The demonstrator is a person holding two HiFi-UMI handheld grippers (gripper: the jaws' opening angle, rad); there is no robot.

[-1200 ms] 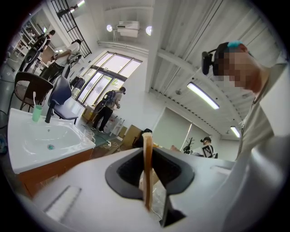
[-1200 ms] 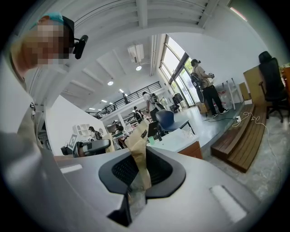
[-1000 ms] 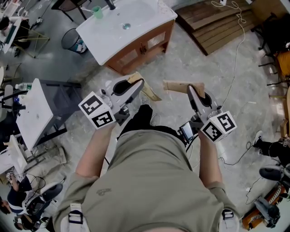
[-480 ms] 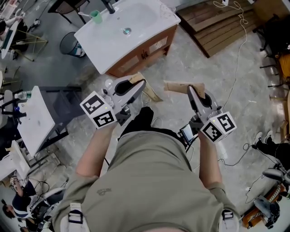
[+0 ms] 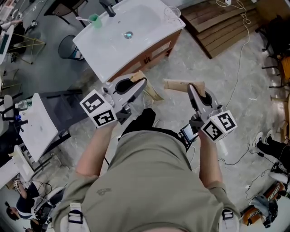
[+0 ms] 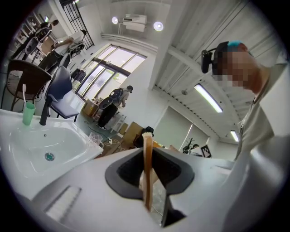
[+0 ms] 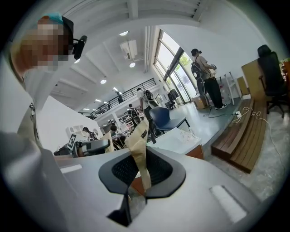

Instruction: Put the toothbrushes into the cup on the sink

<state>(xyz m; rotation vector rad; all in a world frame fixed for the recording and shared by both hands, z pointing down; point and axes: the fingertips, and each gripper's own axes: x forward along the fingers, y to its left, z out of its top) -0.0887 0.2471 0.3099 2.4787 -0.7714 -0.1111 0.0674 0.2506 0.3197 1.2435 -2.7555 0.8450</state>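
Observation:
The white sink point(image 5: 108, 52) on its wooden cabinet lies ahead of me in the head view. A green cup point(image 5: 94, 19) stands beside the black tap point(image 5: 108, 7), with a white toothbrush point(image 6: 24, 93) upright in it. My left gripper point(image 5: 136, 87) is shut on a thin brown toothbrush packet point(image 6: 147, 167), seen edge-on between the pads. My right gripper point(image 5: 192, 91) is shut on a second brown paper packet point(image 7: 138, 156), which sticks out to the left point(image 5: 177, 85). Both grippers are held level in front of my body, short of the sink. The cup point(image 6: 28, 113) shows at the far left in the left gripper view.
A clear glass point(image 5: 171, 12) stands on the sink's right corner. A round bin point(image 5: 72, 45) is left of the cabinet, and a white table point(image 5: 38, 124) further left. Wooden pallets point(image 5: 217, 27) and cables lie to the right. People stand in the background point(image 7: 204, 77).
The sink has drawn nearer and lower in the head view as I walk toward it. Both grippers keep their hold and their place before my body.

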